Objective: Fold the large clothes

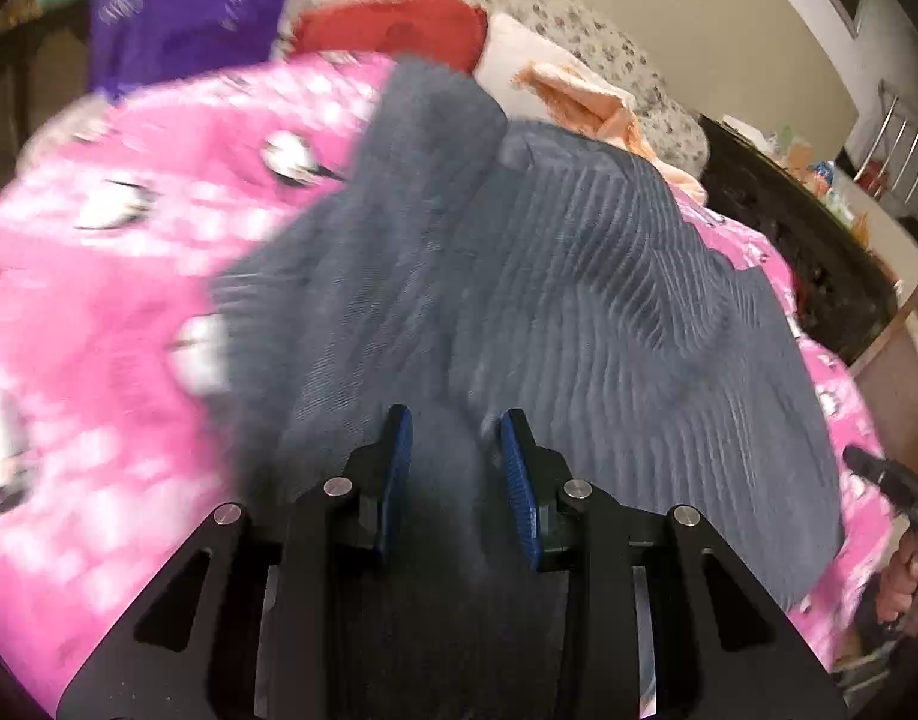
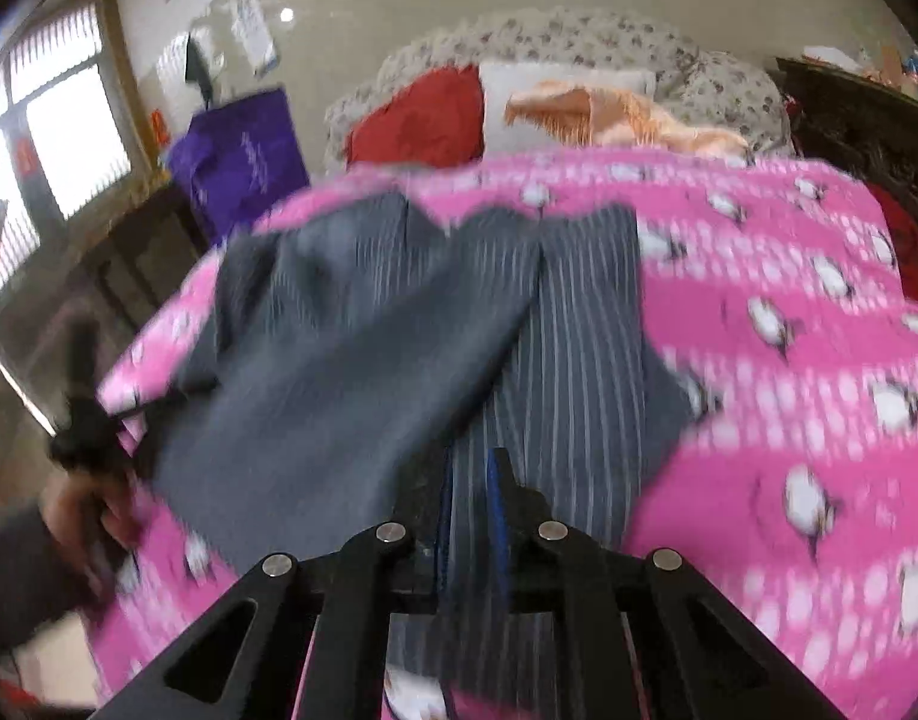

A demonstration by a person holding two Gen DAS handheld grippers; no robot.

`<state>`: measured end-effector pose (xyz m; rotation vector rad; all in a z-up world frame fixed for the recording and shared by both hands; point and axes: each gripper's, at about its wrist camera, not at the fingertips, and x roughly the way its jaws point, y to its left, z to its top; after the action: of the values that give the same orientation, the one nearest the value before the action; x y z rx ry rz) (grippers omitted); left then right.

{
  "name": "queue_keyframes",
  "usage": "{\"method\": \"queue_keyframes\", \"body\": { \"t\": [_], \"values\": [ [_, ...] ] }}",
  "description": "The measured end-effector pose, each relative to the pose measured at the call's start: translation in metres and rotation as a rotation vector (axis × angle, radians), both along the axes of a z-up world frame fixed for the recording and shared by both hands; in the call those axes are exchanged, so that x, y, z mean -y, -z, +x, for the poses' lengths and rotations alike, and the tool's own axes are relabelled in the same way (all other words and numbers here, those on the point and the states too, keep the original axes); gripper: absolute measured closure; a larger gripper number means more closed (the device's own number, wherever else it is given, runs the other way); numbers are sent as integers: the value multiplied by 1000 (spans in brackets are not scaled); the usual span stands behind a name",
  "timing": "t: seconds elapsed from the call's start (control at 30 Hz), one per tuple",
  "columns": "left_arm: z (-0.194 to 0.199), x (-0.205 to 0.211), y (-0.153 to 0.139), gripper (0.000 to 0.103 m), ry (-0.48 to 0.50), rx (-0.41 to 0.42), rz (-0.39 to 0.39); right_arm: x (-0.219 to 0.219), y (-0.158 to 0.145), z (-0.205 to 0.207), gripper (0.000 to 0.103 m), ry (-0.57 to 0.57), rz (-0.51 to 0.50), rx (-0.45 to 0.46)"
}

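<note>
A large grey pinstriped garment (image 1: 579, 300) lies spread on a bed with a pink penguin-print blanket (image 1: 99, 300). My left gripper (image 1: 456, 438) has its blue pads partly closed with a bunched fold of the grey cloth between them. In the right wrist view the garment (image 2: 369, 330) has one side folded over the striped part. My right gripper (image 2: 471, 480) is shut on the garment's near edge. The left gripper and the hand holding it show at the left of the right wrist view (image 2: 87, 438). The view is motion-blurred.
At the head of the bed lie a red pillow (image 2: 423, 114), a white pillow (image 2: 555, 90), an orange cloth (image 2: 615, 114) and a floral quilt (image 2: 579, 36). A purple bag (image 2: 243, 156) stands left of the bed. Dark wooden furniture (image 1: 789, 240) stands on the right.
</note>
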<state>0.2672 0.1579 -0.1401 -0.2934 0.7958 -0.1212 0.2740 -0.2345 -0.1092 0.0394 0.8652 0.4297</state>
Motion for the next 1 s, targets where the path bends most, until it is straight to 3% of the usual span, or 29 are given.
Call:
{"method": "queue_keyframes", "body": {
  "t": [0.03, 0.1, 0.17, 0.2, 0.27, 0.3, 0.33, 0.4, 0.43, 0.53, 0.67, 0.77, 0.83, 0.9, 0.93, 1.0],
  "values": [
    [-9, -8, 2, 73, -21, -3, 31, 0, 11, 0, 93, -4, -21, -29],
    [-23, -24, 4, 72, -23, -19, 20, 6, 36, 4, 93, 10, -22, -102],
    [-34, -32, -2, 70, -62, -40, 56, 15, 31, 4, 92, 65, 42, -106],
    [-42, -38, -6, 66, -69, -35, 44, 18, 23, 3, 92, 86, 61, -99],
    [-60, -50, -16, 65, -96, -14, 34, 26, 2, -9, 91, 114, 100, -42],
    [-71, -57, -19, 60, -103, -7, 19, 31, -7, -15, 83, 127, 114, -19],
    [-78, -60, -20, 48, -104, -7, -3, 41, -14, -27, 62, 144, 133, 4],
    [-90, -63, -16, 38, -94, -18, -62, 57, -18, -46, 35, 191, 139, 34],
    [-93, -63, -12, 38, -76, -28, -87, 63, -16, -55, 33, 206, 145, 41],
    [-91, -56, -2, 36, -30, -57, -176, 77, 6, -74, 33, 215, 203, -22],
    [-77, -39, 12, 36, 8, -104, -216, 86, 40, -79, 33, 238, 328, -127],
    [-70, -33, 12, 24, 17, -80, -227, 83, 57, -71, 33, 220, 418, -164],
    [-63, -29, 11, 24, 22, -81, -214, 75, 67, -59, 31, 204, 450, -177],
    [-59, -27, 9, 24, 30, -79, -200, 69, 67, -47, 34, 202, 435, -134],
    [-60, -28, 9, 40, 17, -76, -196, 66, 66, -38, 55, 186, 437, -124],
    [-60, -32, 11, 70, -6, -83, -217, 63, 65, -26, 77, 159, 452, -142]
  ]
}}
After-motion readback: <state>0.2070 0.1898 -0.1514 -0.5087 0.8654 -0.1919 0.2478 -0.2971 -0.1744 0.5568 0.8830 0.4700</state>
